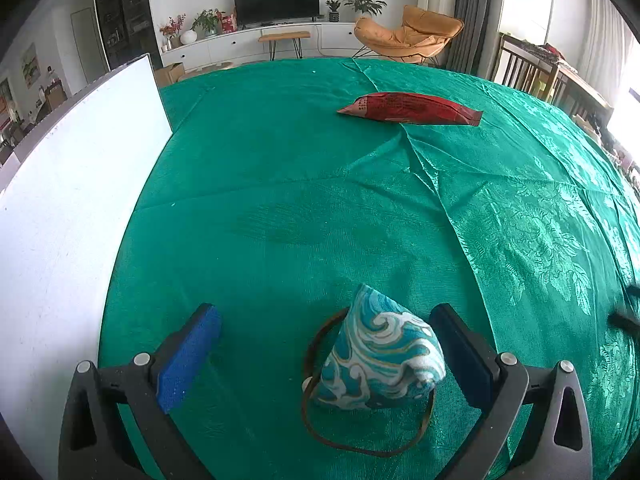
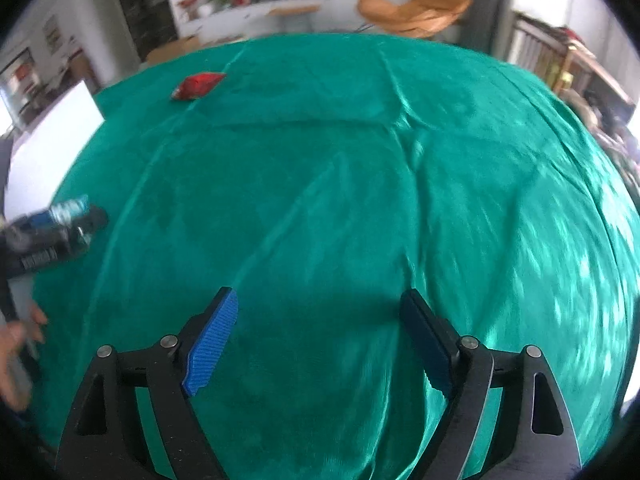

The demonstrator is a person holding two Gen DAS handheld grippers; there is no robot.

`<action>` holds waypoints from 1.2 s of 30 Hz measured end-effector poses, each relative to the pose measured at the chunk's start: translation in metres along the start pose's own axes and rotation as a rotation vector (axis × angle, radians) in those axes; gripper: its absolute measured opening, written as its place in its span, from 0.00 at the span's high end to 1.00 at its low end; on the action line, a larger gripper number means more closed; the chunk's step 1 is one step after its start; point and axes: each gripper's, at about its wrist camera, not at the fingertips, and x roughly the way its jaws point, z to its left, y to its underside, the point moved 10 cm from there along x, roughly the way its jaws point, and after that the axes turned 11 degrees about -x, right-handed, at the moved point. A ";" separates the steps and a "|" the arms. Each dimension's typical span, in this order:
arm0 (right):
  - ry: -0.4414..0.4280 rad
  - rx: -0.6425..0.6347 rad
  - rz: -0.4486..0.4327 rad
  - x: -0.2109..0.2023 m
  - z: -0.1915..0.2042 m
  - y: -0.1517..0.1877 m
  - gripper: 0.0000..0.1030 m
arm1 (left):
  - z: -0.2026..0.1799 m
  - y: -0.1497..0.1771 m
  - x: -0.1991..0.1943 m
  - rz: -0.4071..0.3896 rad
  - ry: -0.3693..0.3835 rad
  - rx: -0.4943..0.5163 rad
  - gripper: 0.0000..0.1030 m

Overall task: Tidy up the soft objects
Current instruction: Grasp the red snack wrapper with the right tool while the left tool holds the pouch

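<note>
Left gripper (image 1: 324, 344) spread wide, released, blue pads either side of the wave-patterned pouch (image 1: 380, 354); pouch nearer the right-hand pad, contact not clear. Pouch resting on the green tablecloth (image 1: 280, 168), brown cord (image 1: 360, 450) looped around its base. Well beyond the pouch, toward the far edge: red packet (image 1: 412, 109). Left of the pouch: white board (image 1: 76, 200). Only in the right wrist view, blurred: right gripper (image 2: 320, 320) open over bare cloth, nothing between its pads; left gripper seen from outside, a hand (image 2: 16, 356) below it.
</note>
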 end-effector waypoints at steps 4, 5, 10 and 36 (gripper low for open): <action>-0.040 -0.112 -0.077 -0.006 0.017 -0.085 0.17 | 0.000 0.000 0.000 0.000 0.000 0.000 0.00; -0.065 -0.145 -0.087 -0.004 0.028 -0.108 0.17 | 0.000 0.000 0.000 0.000 0.000 0.000 0.00; -0.137 -0.329 -0.037 0.031 0.085 -0.185 0.17 | 0.000 0.000 0.000 0.000 0.000 0.000 0.00; -0.161 -0.032 0.128 0.056 0.031 -0.114 0.85 | 0.000 -0.002 0.002 0.000 0.001 -0.001 0.00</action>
